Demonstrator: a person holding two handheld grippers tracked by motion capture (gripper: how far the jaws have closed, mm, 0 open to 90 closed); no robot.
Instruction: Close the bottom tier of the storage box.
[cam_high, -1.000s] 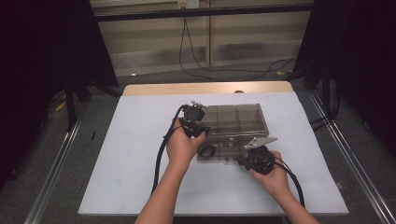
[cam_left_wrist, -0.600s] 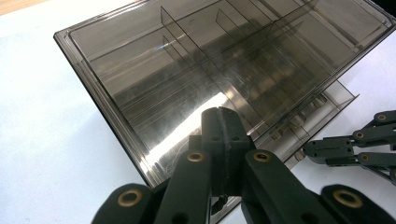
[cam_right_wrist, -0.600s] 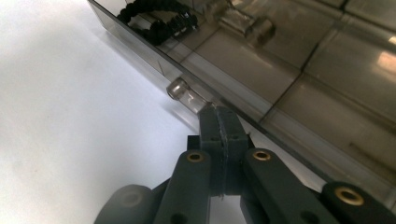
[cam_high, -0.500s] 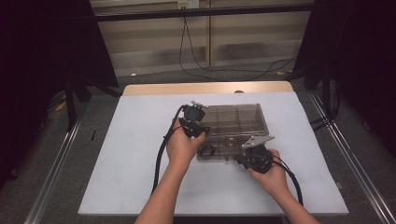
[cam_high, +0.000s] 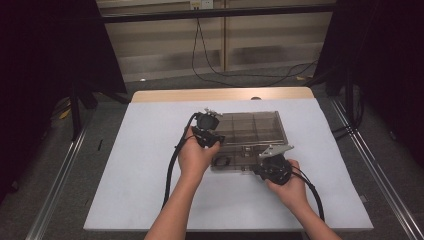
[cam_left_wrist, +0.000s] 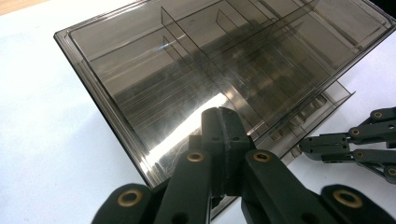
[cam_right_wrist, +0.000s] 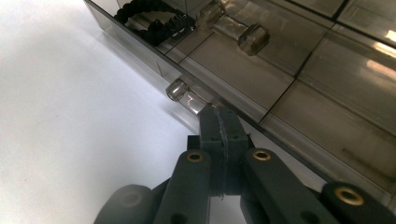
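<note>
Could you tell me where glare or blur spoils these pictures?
Left gripper view: bright glare streak on the smoky plastic box lid, above the shut left gripper. Right gripper view: box sharp, jaw bases soft. High view: even light, dark surroundings.

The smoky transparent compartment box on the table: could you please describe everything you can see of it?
The compartment box is a flat rectangular case of smoke-tinted clear plastic, split by thin dividers into compartments. Its lid looks tilted up from the base. It lies on the white table cover. A black coiled item sits in one near compartment. The left hand-held gripper, shut, meets the lid's edge; the right hand-held gripper, shut, is at the front edge by a clear latch.
</note>
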